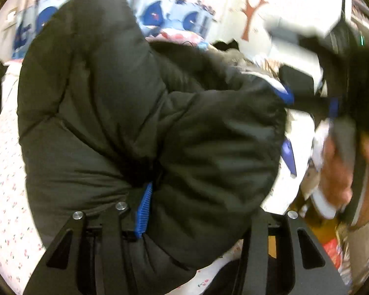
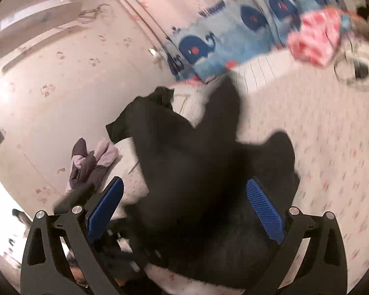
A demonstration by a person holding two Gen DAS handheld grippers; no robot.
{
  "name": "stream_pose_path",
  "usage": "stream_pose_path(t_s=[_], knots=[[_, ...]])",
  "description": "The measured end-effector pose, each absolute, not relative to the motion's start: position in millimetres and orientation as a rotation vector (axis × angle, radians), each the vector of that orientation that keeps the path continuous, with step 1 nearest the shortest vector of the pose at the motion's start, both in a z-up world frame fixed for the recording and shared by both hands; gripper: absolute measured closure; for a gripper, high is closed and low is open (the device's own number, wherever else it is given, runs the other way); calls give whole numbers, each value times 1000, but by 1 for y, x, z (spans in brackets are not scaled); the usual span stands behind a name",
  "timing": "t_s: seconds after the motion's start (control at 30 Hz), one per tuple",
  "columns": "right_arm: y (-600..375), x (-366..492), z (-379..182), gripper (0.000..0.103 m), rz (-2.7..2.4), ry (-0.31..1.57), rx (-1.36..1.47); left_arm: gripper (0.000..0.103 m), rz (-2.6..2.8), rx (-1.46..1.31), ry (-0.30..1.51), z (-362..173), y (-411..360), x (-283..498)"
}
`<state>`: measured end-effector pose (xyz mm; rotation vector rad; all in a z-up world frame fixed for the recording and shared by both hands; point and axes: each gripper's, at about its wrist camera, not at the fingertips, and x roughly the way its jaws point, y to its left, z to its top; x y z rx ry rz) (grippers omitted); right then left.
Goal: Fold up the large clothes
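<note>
Our left gripper [image 1: 184, 209] has its jaws clamped on a thick bunch of the jacket [image 1: 135, 123], one blue pad [image 1: 144, 211] biting into the padded black cloth while the other pad is buried under it. The bulk of the jacket billows up in front of that camera, lifted off the bed [image 1: 5, 184]. Our right gripper [image 2: 184, 211] has its jaws standing apart, both blue pads showing; dark cloth lies between and beneath them, but the pads do not seem to press on it, and blur keeps us from saying more. From the right view the jacket spreads in a black heap over the flowered bed sheet, with a purple garment [image 2: 91, 162] apart near the wall and a pink cloth [image 2: 315, 36] at the far edge by the whale print [image 2: 196, 46]. In the left view a hand [image 1: 339, 172] carries the right gripper beside the jacket's edge. We judge this to be an early step: hauling the jacket up to spread it. Next we would need the right jaws to catch a matching edge, so both can draw it flat on the bed.
</note>
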<state>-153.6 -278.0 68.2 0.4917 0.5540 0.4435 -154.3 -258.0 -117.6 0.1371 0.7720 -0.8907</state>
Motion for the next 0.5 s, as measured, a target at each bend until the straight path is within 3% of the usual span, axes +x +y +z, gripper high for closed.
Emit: stream_pose_path(t_s=[0.23,0.37,0.5], knots=[[-261,-125,74,6,248,605,264,56,-936,208,797,-97,-270,-158],[-249,-100,7,6,129,821,155,56,-971,196,837,-35,-242,-99],[-279,-97,-69,6,86,961,342,56,-1057,87,920,-28,-203,-96]])
